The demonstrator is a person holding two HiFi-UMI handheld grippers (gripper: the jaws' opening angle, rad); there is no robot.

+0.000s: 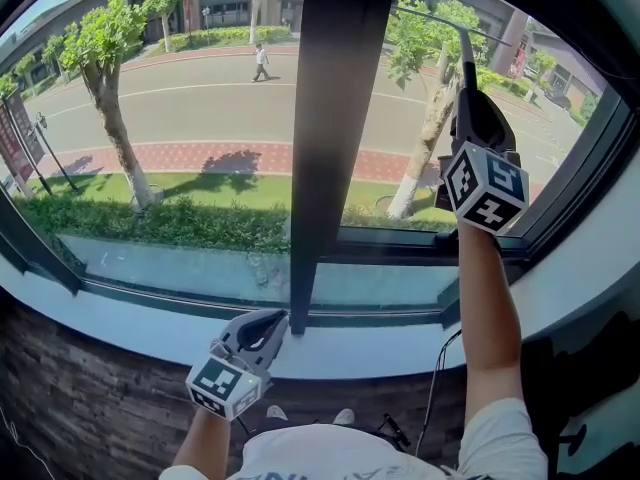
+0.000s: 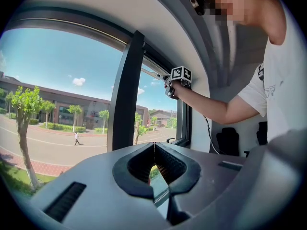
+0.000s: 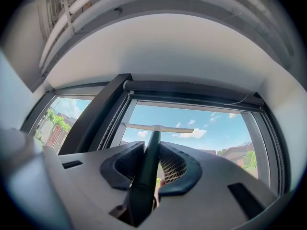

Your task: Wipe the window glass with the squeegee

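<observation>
1. Two grippers in play. The right gripper (image 1: 468, 93) is raised at 2 o'clock in the head view, its jaws clamped on the dark handle of the squeegee (image 1: 467, 53).
2. The squeegee blade (image 3: 156, 127) lies crosswise high on the right pane (image 1: 400, 168), at 12 o'clock from the jaws. Can't tell if it touches the glass.
3. The left gripper (image 1: 275, 318) is low at 6 o'clock, jaws together with nothing between them, tips just beside the foot of the mullion (image 1: 330, 118), over the sill (image 1: 130, 318).
4. The dark mullion stands at 9 o'clock of the squeegee and splits the two panes.
5. Outside: trees (image 1: 105, 58), a road, a pedestrian (image 1: 260, 61) at 11 o'clock. A cable (image 1: 435, 378) hangs below the sill.
</observation>
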